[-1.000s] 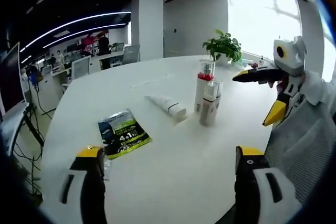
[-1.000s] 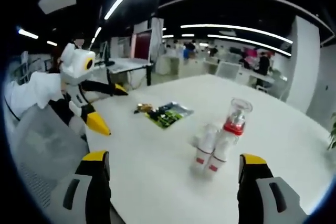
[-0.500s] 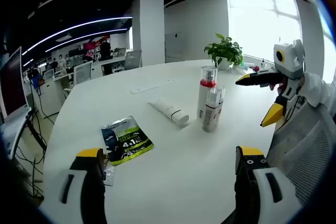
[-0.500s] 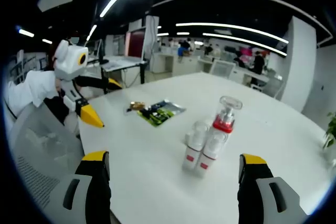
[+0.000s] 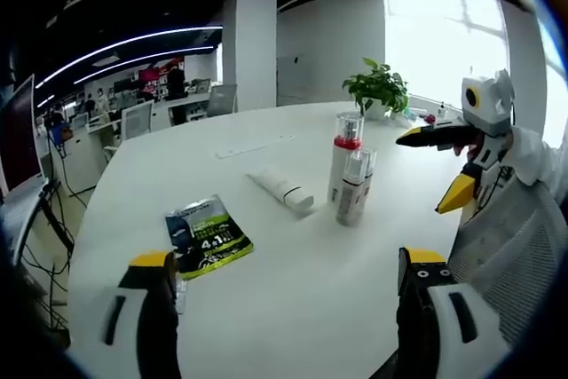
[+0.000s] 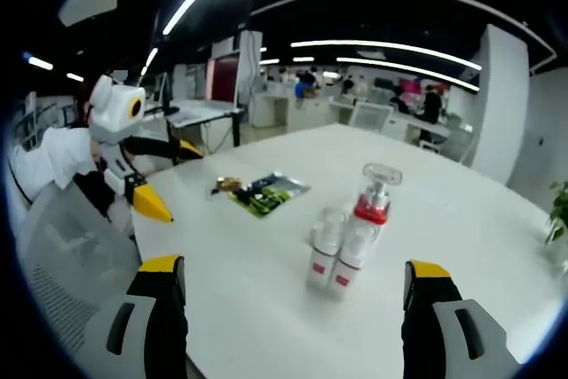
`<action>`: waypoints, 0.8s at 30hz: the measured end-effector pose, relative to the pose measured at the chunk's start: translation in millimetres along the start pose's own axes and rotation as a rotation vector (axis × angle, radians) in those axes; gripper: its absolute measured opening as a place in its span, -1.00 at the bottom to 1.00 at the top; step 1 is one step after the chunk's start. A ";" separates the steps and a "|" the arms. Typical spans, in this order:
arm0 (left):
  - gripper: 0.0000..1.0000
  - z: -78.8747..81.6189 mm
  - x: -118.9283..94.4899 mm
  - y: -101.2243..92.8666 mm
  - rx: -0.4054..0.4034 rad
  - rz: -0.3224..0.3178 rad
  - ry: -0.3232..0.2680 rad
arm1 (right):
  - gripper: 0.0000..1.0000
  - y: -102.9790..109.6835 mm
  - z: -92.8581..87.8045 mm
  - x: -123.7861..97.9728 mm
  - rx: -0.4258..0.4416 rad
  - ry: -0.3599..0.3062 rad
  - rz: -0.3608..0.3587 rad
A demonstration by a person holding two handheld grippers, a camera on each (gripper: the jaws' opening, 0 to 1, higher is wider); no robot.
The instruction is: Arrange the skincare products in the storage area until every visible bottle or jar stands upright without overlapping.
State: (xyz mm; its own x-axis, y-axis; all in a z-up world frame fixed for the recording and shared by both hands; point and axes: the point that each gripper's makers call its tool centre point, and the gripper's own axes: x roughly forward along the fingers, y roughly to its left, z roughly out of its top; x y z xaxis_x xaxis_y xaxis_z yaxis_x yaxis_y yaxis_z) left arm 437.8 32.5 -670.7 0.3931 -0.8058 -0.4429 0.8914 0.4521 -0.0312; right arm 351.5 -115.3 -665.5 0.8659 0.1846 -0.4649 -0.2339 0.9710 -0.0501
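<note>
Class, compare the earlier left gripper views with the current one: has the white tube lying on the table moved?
No. The white tube still lies between the sachet and the red-collared pump bottle; only the camera shifted.

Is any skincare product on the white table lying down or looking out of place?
Yes. The white tube lies flat on the table, left of the upright red-collared pump bottle and white bottle in the left gripper view.

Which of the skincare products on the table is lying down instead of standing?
The white tube, flat on the white table left of the bottles. The red-collared pump bottle and the smaller bottle stand upright.
</note>
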 end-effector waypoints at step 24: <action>0.80 23.7 86.6 -7.5 0.034 -0.094 0.101 | 0.99 -2.0 7.7 -2.3 0.003 -0.028 -0.001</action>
State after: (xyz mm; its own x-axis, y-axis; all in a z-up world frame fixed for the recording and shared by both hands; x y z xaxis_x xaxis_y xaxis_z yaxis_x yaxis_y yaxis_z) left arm 470.5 -49.8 -687.7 0.2845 -0.8004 -0.5276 0.9309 0.3621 -0.0473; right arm 353.4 -116.6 -657.6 0.8784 0.1876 -0.4396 -0.2314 0.9717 -0.0476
